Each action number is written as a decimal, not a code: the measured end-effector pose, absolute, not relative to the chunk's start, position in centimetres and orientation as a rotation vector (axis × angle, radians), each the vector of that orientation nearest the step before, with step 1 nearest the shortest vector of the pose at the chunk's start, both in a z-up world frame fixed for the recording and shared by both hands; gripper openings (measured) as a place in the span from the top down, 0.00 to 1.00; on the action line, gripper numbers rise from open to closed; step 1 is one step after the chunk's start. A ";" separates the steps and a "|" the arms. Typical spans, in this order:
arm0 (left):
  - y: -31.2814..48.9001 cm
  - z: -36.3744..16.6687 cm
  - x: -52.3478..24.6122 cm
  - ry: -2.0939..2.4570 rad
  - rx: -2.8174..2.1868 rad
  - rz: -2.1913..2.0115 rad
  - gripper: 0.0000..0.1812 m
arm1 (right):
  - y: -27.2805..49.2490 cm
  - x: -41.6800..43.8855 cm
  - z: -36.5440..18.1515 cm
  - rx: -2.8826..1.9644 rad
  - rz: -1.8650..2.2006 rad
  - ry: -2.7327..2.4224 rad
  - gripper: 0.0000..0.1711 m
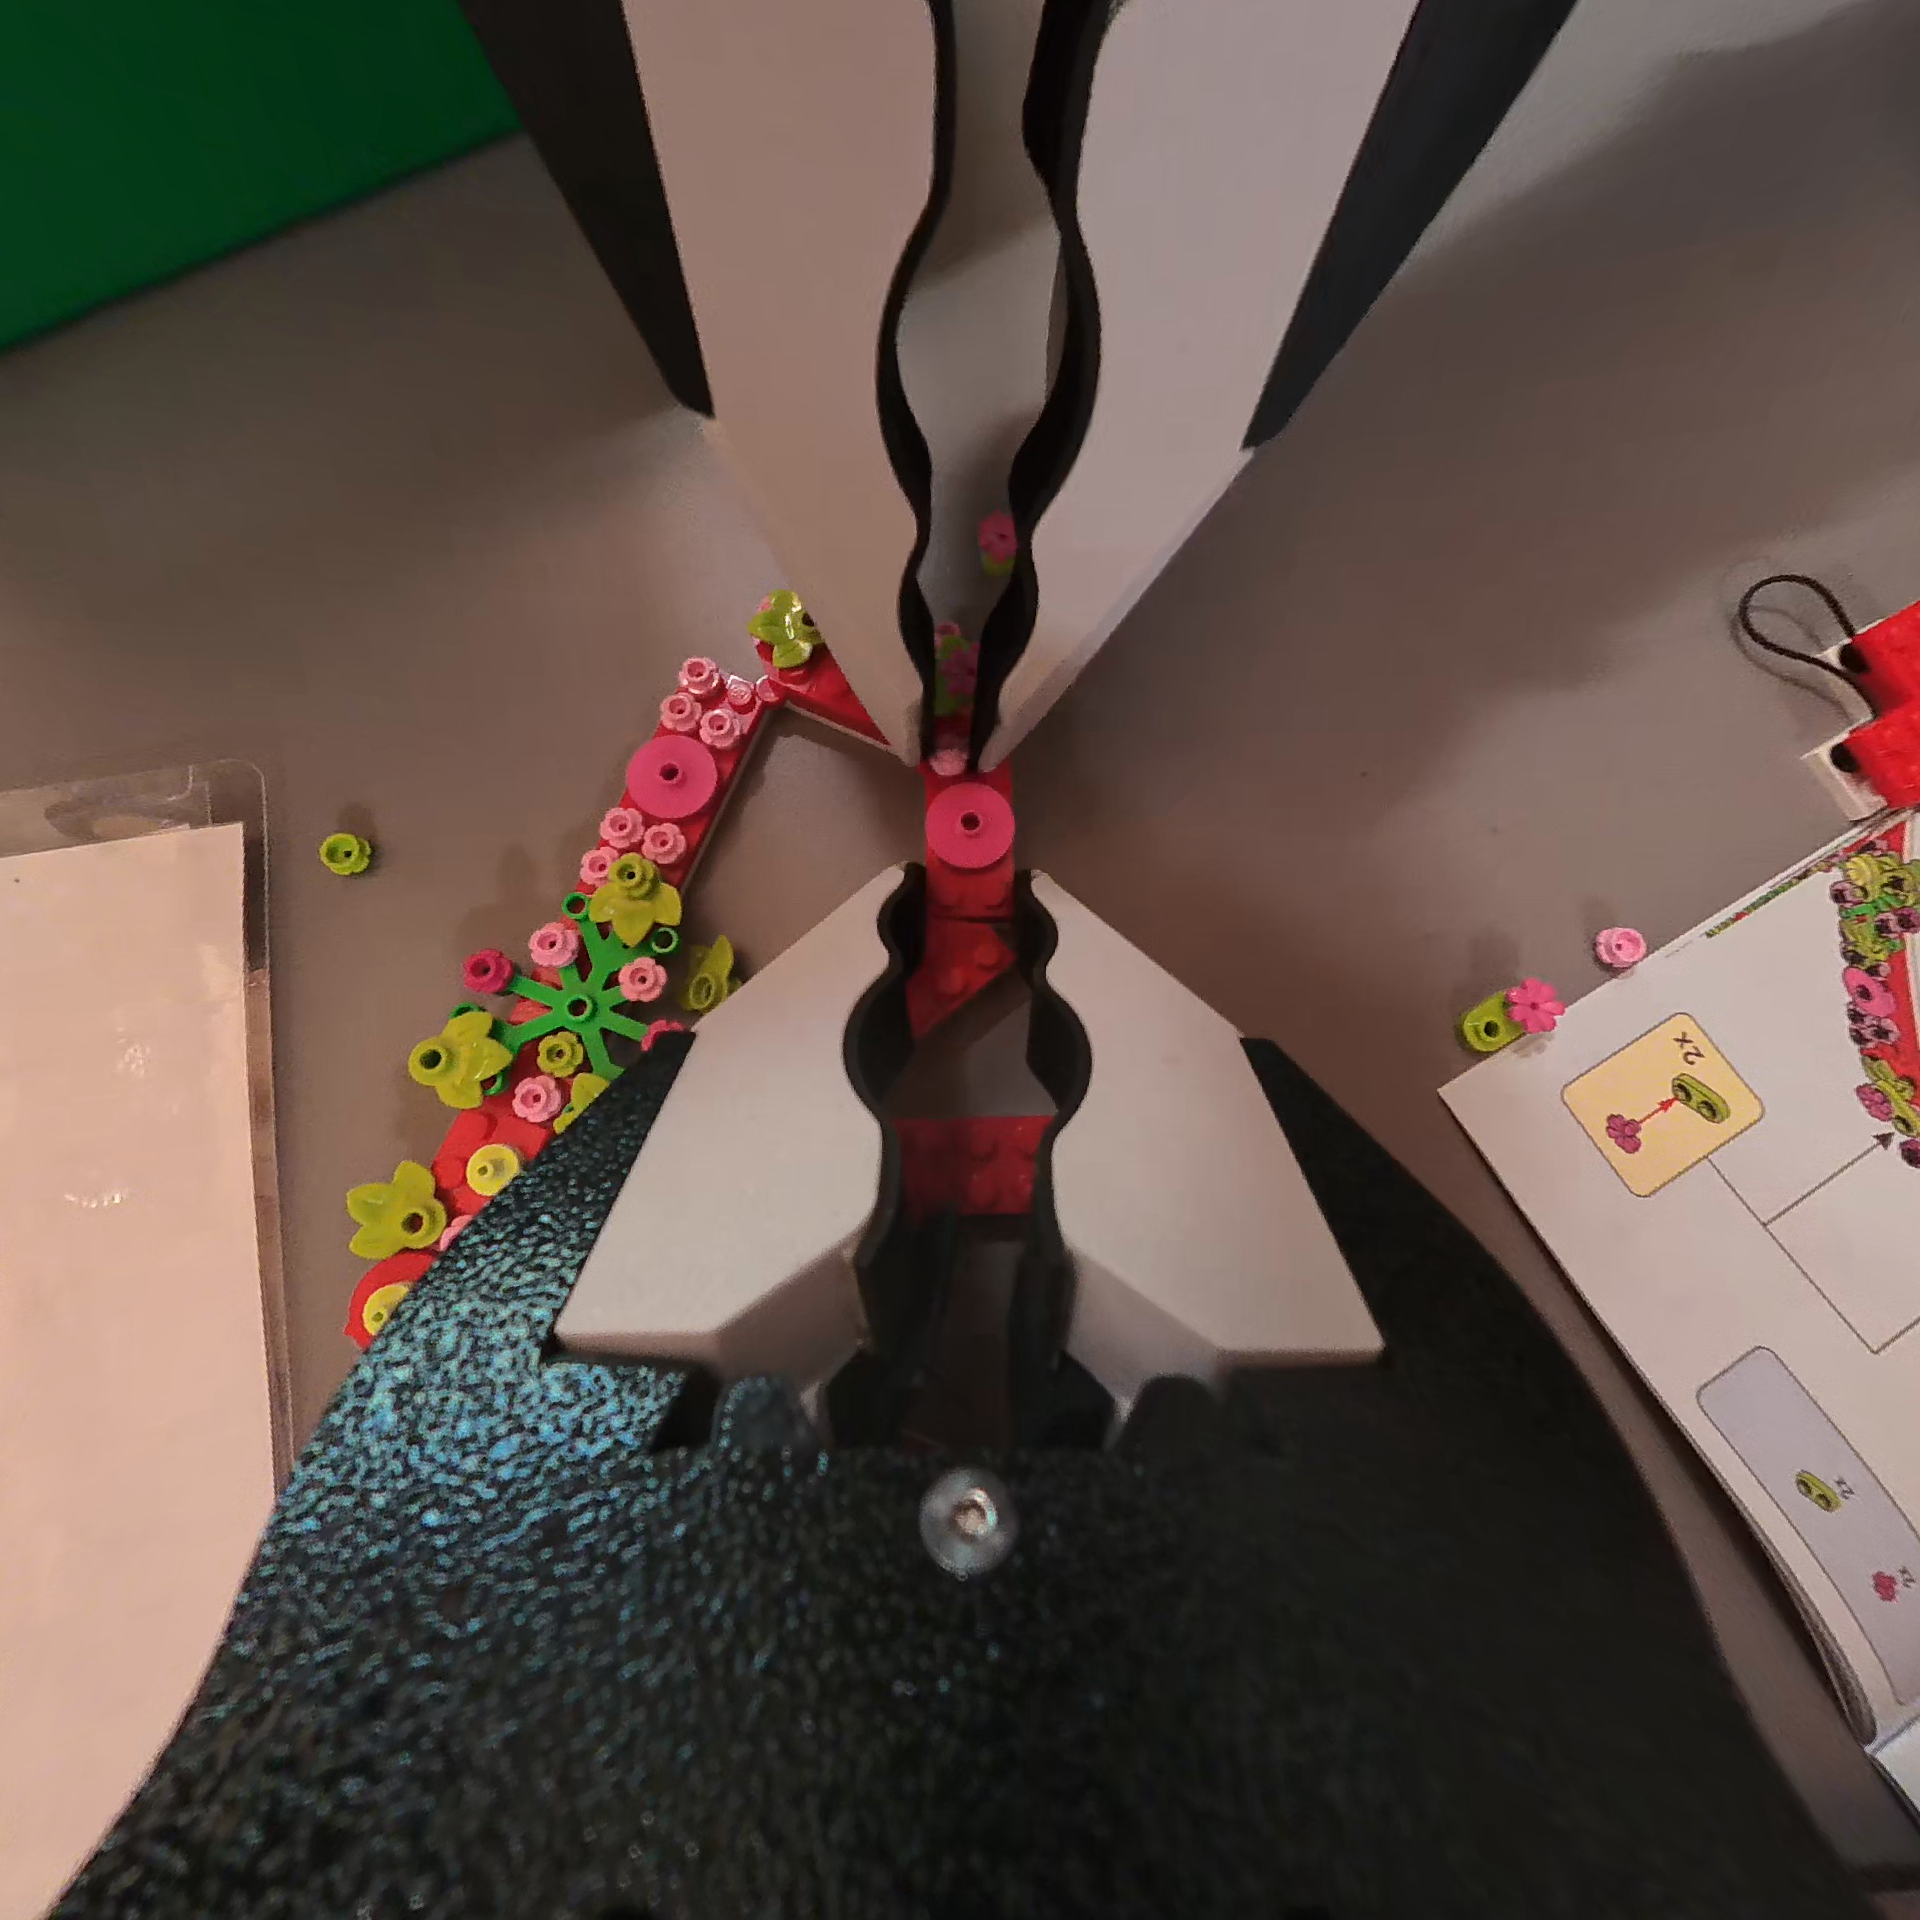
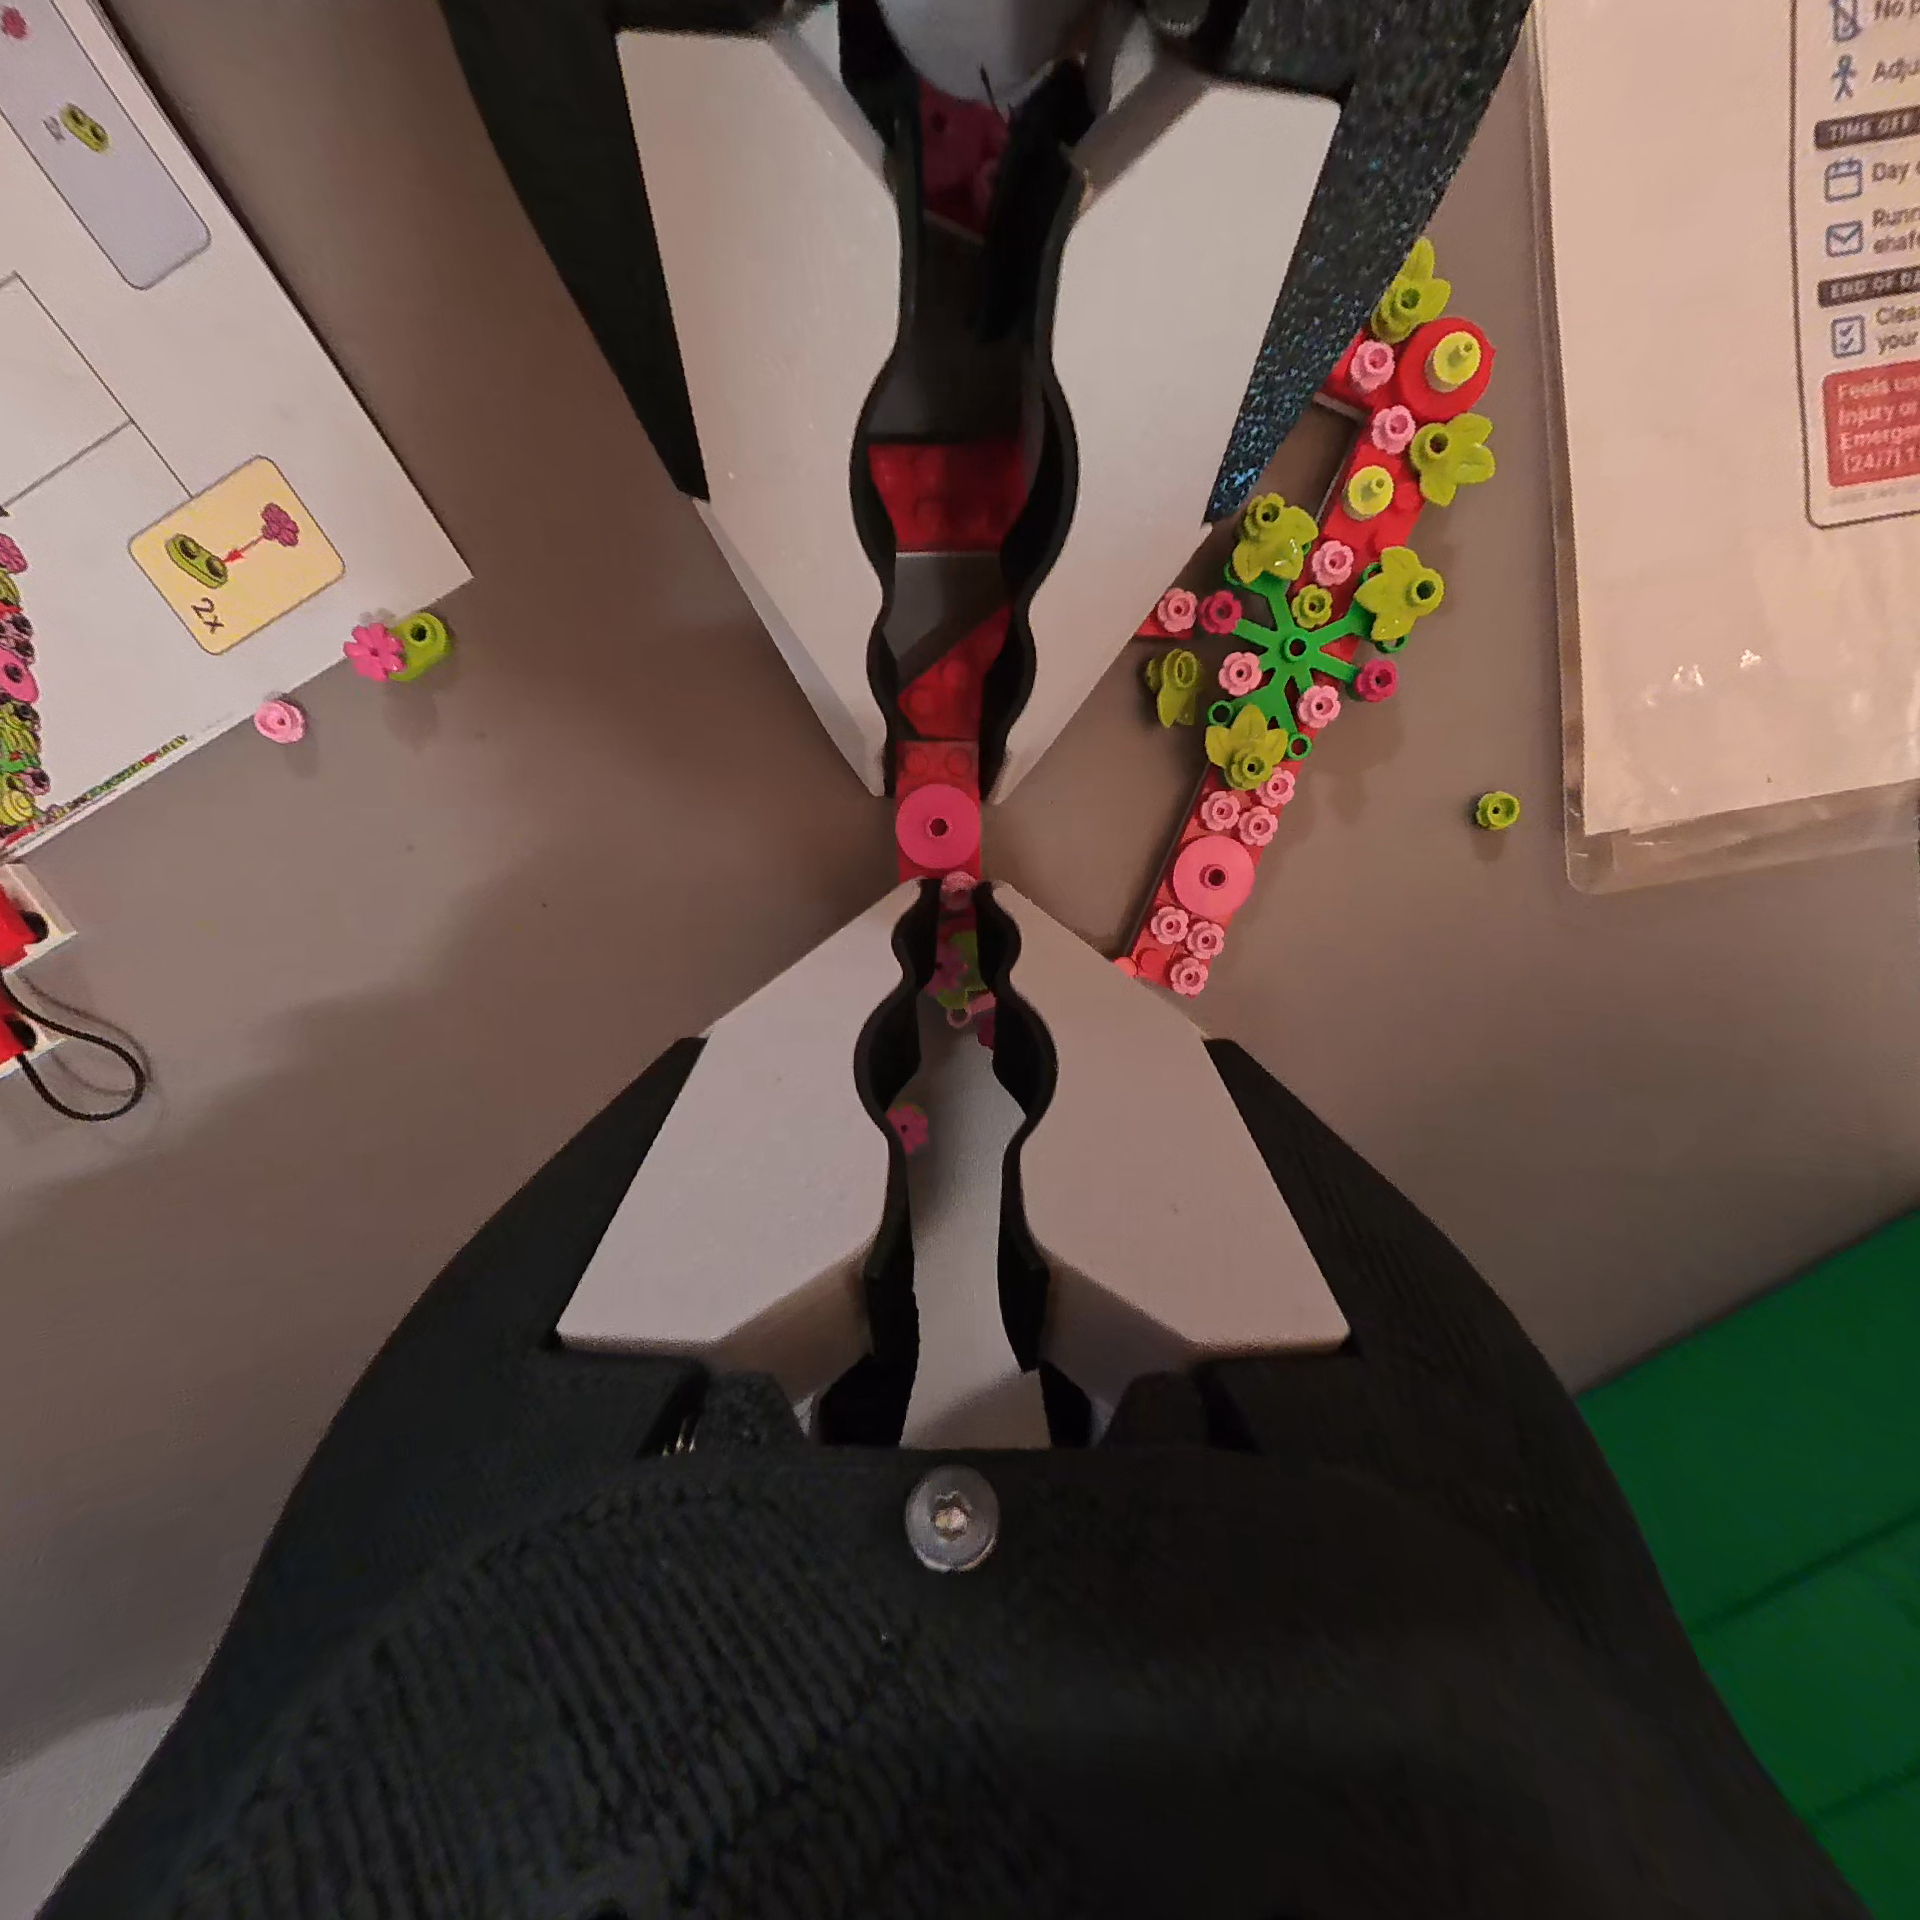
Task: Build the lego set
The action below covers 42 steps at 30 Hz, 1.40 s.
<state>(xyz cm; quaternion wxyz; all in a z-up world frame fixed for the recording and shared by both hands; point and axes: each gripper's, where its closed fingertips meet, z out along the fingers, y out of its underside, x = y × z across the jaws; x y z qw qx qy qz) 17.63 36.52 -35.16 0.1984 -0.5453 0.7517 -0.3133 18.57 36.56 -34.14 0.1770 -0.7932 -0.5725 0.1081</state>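
Note:
A red lego frame (image 1: 966, 904) lies on the grey table, its left side (image 1: 623, 935) covered with pink flowers and lime leaves. My left gripper (image 1: 971, 883) is shut on the frame's right strip, just below a magenta round disc (image 1: 968, 821). My right gripper (image 2: 951, 891) faces it tip to tip from the other side of the disc (image 2: 935, 826). It is shut on a small pink flower (image 2: 958, 885) at the strip's surface. In the left wrist view the right gripper (image 1: 948, 750) comes in from the top.
An instruction booklet (image 1: 1714, 1195) lies to the right, a laminated sheet (image 1: 114, 1143) to the left. Loose pieces: a lime stud (image 1: 345, 852), a pink stud (image 1: 1618, 947), a lime piece with a magenta flower (image 1: 1512, 1013). A red part with a black cord (image 1: 1881, 707) is far right. Less than 4 cm separates the two grippers' tips. Left tips and right tips are each some 10 cm from the lime stud (image 1: 345, 852). Look for it in the right wrist view (image 2: 1495, 807) too.

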 end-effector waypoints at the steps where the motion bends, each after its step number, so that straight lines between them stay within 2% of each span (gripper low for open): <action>1: 36.5 -35.2 17.6 2.103 -1.526 -0.877 0.91 | 36.6 18.7 -34.2 -2.252 0.292 -1.619 0.97; 42: 36.5 -35.2 17.6 2.106 -1.528 -0.884 0.91 | 36.7 18.6 -34.4 -2.265 0.359 -1.603 0.97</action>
